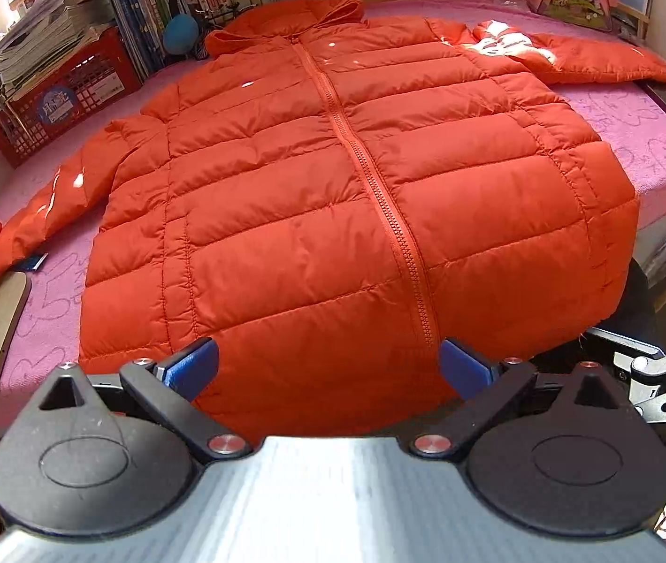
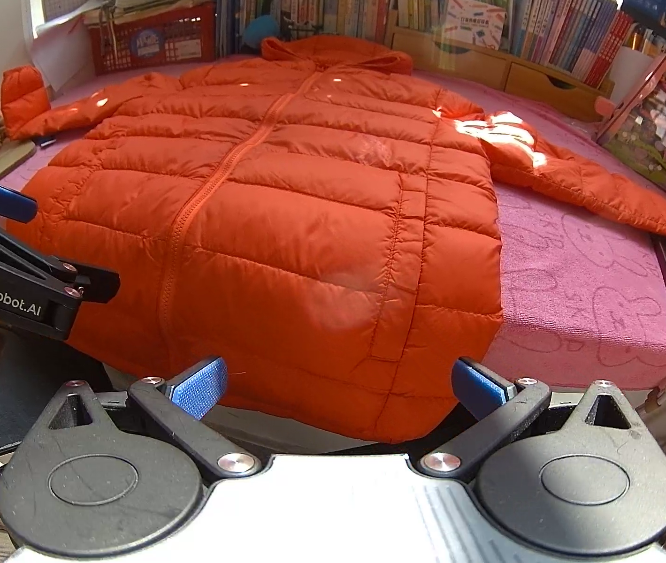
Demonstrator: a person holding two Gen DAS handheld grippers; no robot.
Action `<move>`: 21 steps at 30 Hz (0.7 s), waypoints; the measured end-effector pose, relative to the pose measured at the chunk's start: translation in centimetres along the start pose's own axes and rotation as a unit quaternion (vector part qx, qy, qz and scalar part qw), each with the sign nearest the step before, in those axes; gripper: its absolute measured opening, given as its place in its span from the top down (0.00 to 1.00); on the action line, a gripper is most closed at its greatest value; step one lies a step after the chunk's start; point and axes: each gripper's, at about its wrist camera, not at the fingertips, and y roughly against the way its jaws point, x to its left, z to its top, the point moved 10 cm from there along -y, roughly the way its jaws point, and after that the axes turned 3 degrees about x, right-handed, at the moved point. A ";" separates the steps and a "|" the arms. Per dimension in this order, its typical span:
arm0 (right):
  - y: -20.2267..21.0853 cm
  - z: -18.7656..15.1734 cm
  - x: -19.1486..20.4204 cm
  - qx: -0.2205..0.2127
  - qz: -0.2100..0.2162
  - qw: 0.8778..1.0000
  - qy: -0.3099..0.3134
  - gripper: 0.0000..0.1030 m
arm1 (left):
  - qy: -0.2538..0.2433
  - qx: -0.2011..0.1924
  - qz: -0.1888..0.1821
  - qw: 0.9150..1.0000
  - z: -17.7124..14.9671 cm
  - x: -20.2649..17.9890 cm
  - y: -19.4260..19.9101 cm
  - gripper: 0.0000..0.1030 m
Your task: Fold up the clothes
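STATE: I see both hand-held grippers, left (image 1: 328, 366) and right (image 2: 340, 382), spread wide, empty | JACKET: orange puffer jacket (image 1: 333, 197) flat ahead of both, zipped, hem nearest | HANDLING: likely light, puffy, slippery | GRIP: pinch sleeve cuff or hem seam.

Orange quilted jacket (image 1: 333, 197) on pink doodle-patterned cloth (image 2: 581, 281)

Left black two-finger gripper with blue finger pads (image 1: 328, 368): jaws spread wide, nothing between them, held level and pointing forward. Right black two-finger gripper with blue finger pads (image 2: 338, 387): likewise spread wide, empty, aimed forward. Side by side, apart, not touching; blue pad of the left one (image 2: 2, 201) visible at the right camera's left edge.
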 end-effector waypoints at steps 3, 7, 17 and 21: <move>0.3 -0.1 -0.5 -0.002 -0.007 1.000 -0.005 0.00 | -0.009 -0.006 0.000 1.000 0.3 -0.4 0.3 0.02; 0.8 0.4 -1.4 -0.013 -0.018 1.000 -0.009 0.00 | -0.017 -0.015 0.001 1.000 0.9 -0.8 0.4 0.02; 1.0 3.0 -5.0 -0.048 -0.052 0.997 -0.021 0.00 | -0.013 -0.018 0.007 1.000 3.3 -0.5 -0.5 0.02; 0.9 5.0 -7.3 -0.081 -0.071 0.993 -0.037 0.00 | 0.000 -0.027 0.001 1.000 5.5 -0.2 -1.2 0.02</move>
